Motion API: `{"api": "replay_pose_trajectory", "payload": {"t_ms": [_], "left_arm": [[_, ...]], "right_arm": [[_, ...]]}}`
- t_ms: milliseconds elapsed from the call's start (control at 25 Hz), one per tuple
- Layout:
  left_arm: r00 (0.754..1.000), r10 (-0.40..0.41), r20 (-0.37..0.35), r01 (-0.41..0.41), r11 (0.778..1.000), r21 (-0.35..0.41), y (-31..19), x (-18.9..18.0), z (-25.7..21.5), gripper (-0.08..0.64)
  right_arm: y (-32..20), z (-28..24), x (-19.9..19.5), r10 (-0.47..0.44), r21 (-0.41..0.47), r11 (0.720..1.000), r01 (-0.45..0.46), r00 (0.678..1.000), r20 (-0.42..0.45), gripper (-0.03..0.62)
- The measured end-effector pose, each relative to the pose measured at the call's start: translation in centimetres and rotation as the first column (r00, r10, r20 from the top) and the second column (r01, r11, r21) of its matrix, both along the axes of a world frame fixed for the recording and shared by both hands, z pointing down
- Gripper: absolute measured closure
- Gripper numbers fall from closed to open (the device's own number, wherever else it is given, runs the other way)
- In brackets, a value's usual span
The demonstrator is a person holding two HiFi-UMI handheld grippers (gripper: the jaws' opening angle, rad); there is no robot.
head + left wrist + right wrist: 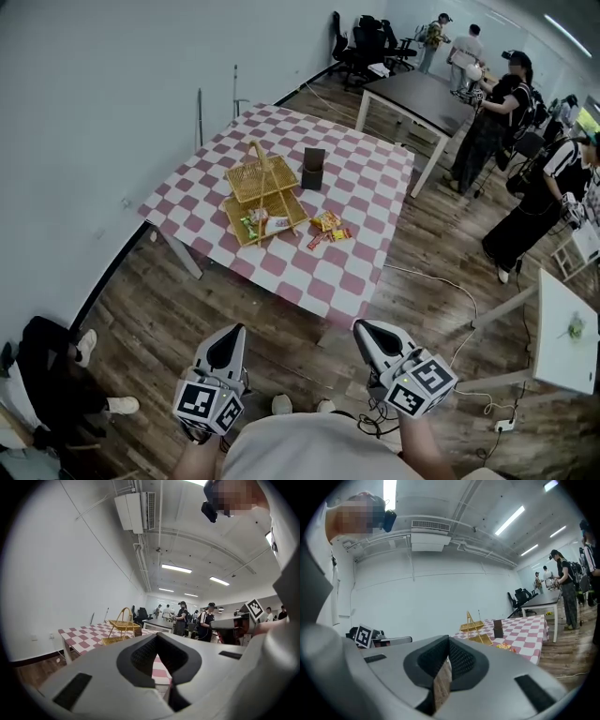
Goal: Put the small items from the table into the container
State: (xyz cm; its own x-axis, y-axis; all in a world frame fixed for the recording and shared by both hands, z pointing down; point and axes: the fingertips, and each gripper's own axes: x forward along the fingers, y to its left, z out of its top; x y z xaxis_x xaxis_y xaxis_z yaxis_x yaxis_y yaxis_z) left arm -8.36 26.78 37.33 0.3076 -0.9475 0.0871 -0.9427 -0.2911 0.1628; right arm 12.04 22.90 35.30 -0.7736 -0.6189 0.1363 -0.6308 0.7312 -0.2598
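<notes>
A yellow two-tier wicker basket stands on the pink-and-white checked table, well ahead of me. A few snack packets lie in its lower tray. More small packets lie on the cloth just to its right. My left gripper and right gripper are held close to my body over the wood floor, far short of the table, both shut and empty. The left gripper view looks past its jaws to the basket. Beyond the right gripper's jaws are the basket and the packets.
A dark brown box stands behind the basket. A dark table is at the back, and a white table at the right. Several people stand at the right. A cable runs over the floor. Someone's legs lie by the left wall.
</notes>
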Motion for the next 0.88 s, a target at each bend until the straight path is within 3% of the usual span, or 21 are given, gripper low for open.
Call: {"api": "replay_pose_trajectory", "payload": {"t_ms": [480,880], "left_arm": [[1.000,-0.013,-0.014,0.013,1.000,-0.024,0.9,-4.9,1.3,0.568],[1.000,-0.023,0.015,0.023,0.999,-0.046,-2.8,-6.0,2.0,0.569]], "right_arm": [[-0.1,0.4,-4.5,-0.009,0.011,1.000,0.010,0.999,-0.044,0.578],[-4.4,1.0,-5.1,-0.002,-0.013,1.000,0.002,1.000,-0.018,0.578]]}}
